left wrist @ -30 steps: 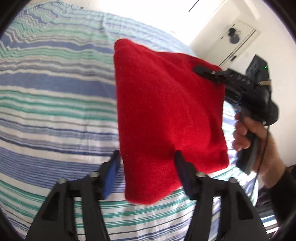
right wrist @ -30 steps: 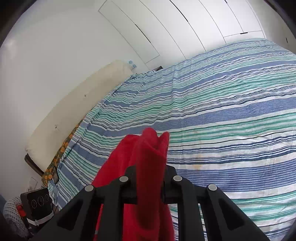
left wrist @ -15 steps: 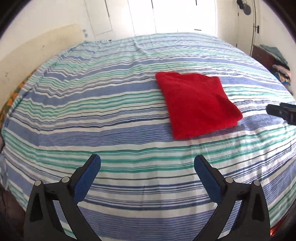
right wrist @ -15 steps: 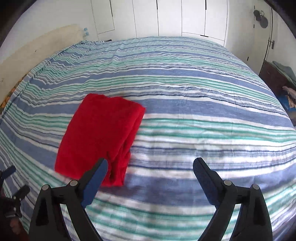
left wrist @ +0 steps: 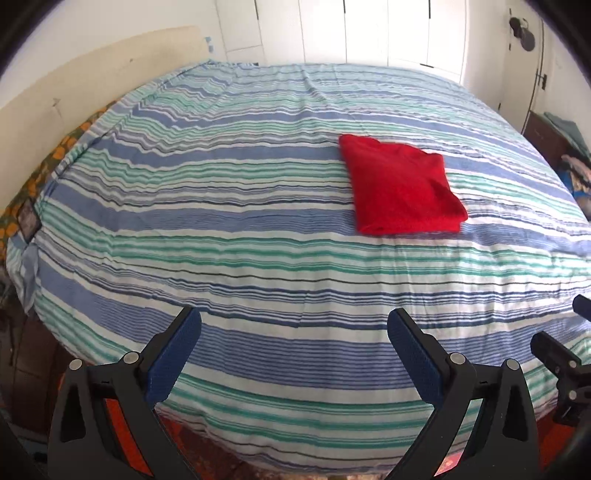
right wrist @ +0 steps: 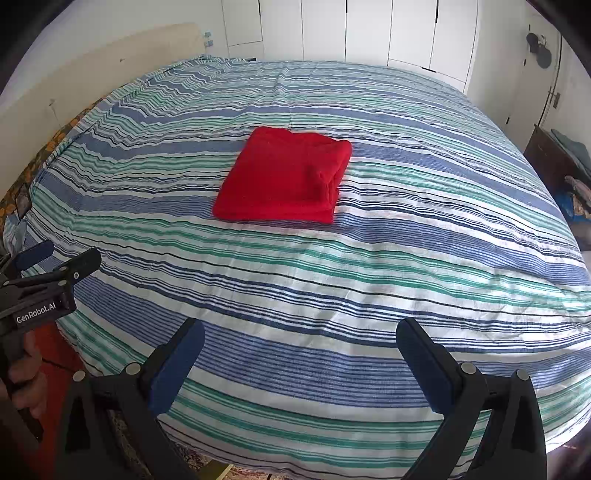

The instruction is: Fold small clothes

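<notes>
A red garment (left wrist: 400, 190) lies folded into a flat rectangle on the striped bed (left wrist: 221, 221), right of centre in the left wrist view. In the right wrist view the garment (right wrist: 284, 181) lies near the middle of the bed (right wrist: 424, 240). My left gripper (left wrist: 293, 326) is open and empty, held back over the bed's near edge, well short of the garment. My right gripper (right wrist: 301, 338) is open and empty, also back at the near edge. The left gripper also shows at the left edge of the right wrist view (right wrist: 55, 258).
A beige headboard (left wrist: 74, 85) runs along the bed's left side. White wardrobe doors (right wrist: 369, 29) stand behind the bed. A dark piece of furniture with piled clothes (right wrist: 565, 162) stands at the right. The right gripper's tips (left wrist: 561, 332) show at the right edge.
A second ago both grippers held the red garment in the air. It now lies folded on the bed, both grippers have opened and pulled back toward the near edge.
</notes>
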Demonstrator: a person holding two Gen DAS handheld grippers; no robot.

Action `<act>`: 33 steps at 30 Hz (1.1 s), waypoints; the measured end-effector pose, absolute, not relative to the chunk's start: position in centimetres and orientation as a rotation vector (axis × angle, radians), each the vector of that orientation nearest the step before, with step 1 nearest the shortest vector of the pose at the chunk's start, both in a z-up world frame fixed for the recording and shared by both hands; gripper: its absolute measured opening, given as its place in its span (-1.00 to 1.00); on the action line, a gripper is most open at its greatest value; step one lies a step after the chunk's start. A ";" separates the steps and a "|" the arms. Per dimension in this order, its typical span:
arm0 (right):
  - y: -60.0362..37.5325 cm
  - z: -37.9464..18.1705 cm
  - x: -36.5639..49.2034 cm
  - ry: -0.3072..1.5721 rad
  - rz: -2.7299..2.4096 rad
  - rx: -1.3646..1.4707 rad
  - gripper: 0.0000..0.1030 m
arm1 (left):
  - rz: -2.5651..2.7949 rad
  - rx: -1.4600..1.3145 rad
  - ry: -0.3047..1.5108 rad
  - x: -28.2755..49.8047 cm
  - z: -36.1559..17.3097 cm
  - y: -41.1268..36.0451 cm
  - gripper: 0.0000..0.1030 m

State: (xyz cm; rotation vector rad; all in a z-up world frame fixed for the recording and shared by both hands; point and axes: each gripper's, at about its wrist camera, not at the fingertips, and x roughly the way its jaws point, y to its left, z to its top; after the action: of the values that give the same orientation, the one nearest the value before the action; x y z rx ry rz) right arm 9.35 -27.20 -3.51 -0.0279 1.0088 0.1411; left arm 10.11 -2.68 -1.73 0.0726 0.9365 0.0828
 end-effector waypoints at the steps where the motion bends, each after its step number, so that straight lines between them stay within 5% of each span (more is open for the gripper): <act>1: -27.0 -3.3 8.9 1.008 0.142 -0.030 0.99 | 0.079 0.081 0.944 9.9 -1.7 -2.8 0.96; 33: -24.4 2.4 3.0 1.011 0.233 -0.055 0.99 | -0.041 0.112 0.999 3.6 3.3 -2.6 0.99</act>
State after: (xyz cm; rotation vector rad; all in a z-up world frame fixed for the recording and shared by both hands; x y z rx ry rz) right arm 3.01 -24.36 2.36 -0.0555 1.0111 0.2327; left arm 3.58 -2.62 3.30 0.1119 0.9989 -0.0407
